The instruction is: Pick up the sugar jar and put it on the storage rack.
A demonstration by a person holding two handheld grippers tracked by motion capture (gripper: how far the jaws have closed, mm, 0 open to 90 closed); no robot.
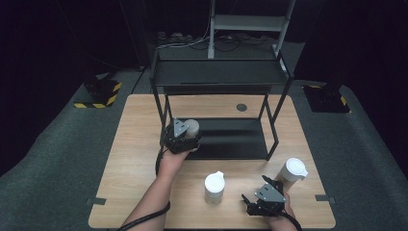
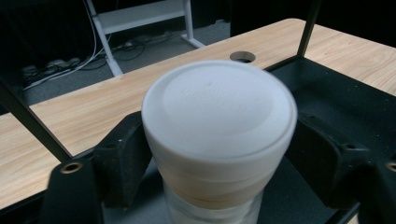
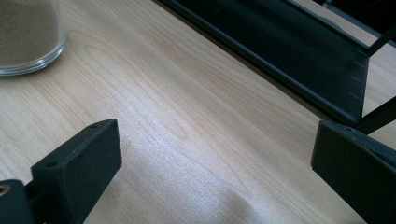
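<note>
- Jar with a white round lid (image 2: 218, 109) and clear glass body of pale powder stands on the lower black metal shelf (image 1: 235, 139) of the two-tier rack, at that shelf's near left corner.
- My left gripper (image 1: 185, 135) sits around this jar; from its own view, the black jaws flank the jar just under the lid, and I see a sliver of space at the left pad, so they look slackened rather than clamped.
- My right gripper (image 1: 262, 199) rests low over the light wooden table (image 1: 139, 144) at the near right, jaws wide apart with bare wood between them.
- Second white-lidded jar (image 1: 214, 187) stands on the table near the middle, just left of my right gripper.
- Third white-lidded jar (image 1: 291, 172) stands at the right, just beyond that gripper.
- Round cable hole (image 1: 241, 107) lies in the table's far side, behind the rack.
</note>
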